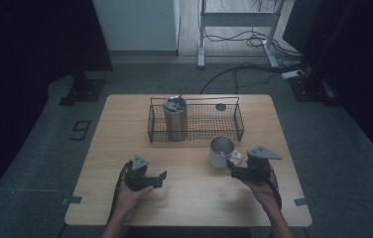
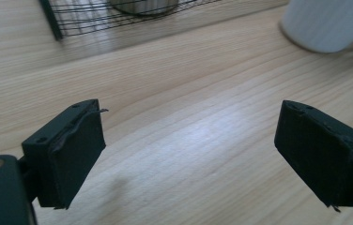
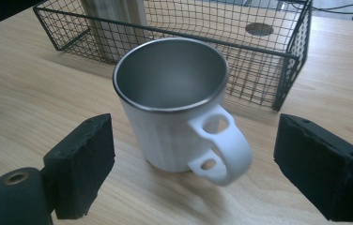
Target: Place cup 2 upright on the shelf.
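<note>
Nearest the person, two hands come in over the front edge of the wooden bench (image 1: pixel 189 198), each holding a claw. The left claw (image 1: pixel 157 178) sits over bare wood at the front left, its jaws spread wide with nothing between them; in the left gripper view the left claw (image 2: pixel 188 154) frames only plain bench grain, with the mug's white base at the upper right corner, well apart from it.

The right claw (image 1: pixel 235 169) is at the front right, and its jaws are also released and wide apart. The white mug (image 1: pixel 221 152) stands upright on the bench just ahead of it, toward the middle. In the right gripper view the mug (image 3: pixel 174 112) fills the gap ahead of the right claw (image 3: pixel 193 168): its handle (image 3: pixel 221 147) points back toward the camera and a little to the right, lying between the two black pads, but neither pad touches it. The mug's inside is bare metal and looks empty.

Behind the mug, farther across the bench, a black wire basket (image 1: pixel 234 130) sits near the far edge. A tall metal tumbler (image 1: pixel 175 119) stands upright in its left part, and a small dark round disc (image 1: pixel 220 107) lies on the basket's floor at the right rear.
</note>
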### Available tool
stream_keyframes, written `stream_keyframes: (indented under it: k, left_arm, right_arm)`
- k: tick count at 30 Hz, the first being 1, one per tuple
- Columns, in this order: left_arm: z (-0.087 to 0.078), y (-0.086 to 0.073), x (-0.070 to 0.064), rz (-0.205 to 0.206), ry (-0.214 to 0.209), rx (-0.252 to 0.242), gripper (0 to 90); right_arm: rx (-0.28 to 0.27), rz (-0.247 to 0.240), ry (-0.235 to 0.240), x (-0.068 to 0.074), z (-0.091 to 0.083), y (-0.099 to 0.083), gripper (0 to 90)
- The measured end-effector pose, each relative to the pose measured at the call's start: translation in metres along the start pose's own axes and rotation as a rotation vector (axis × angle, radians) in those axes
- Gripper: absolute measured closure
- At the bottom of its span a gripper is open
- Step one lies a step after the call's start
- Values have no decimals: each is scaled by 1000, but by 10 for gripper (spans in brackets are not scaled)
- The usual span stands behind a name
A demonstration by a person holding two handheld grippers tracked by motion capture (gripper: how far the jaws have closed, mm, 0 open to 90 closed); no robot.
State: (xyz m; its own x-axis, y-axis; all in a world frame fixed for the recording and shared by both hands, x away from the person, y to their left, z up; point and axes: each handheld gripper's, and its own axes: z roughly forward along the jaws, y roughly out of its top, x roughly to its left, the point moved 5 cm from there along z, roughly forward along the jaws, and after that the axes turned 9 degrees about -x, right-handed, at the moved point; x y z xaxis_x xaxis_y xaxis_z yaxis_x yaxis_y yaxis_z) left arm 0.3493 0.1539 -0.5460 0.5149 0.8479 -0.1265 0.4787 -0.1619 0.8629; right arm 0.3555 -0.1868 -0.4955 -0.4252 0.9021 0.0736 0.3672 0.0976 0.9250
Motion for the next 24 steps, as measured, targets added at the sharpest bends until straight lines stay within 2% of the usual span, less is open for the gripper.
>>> stream_keyframes:
  k: [5, 14, 24]
  left_arm:
    - [-2, 1, 2, -3, 1, -4, 87]
    - [0, -6, 2, -2, 0, 25, 86]
    - [4, -10, -1, 6, 1, 50, 86]
  right_arm:
    - [8, -2, 1, 2, 7, 5, 103]
    - [33, -19, 14, 4, 27, 6, 41]
    - [65, -10, 31, 9, 42, 6, 0]
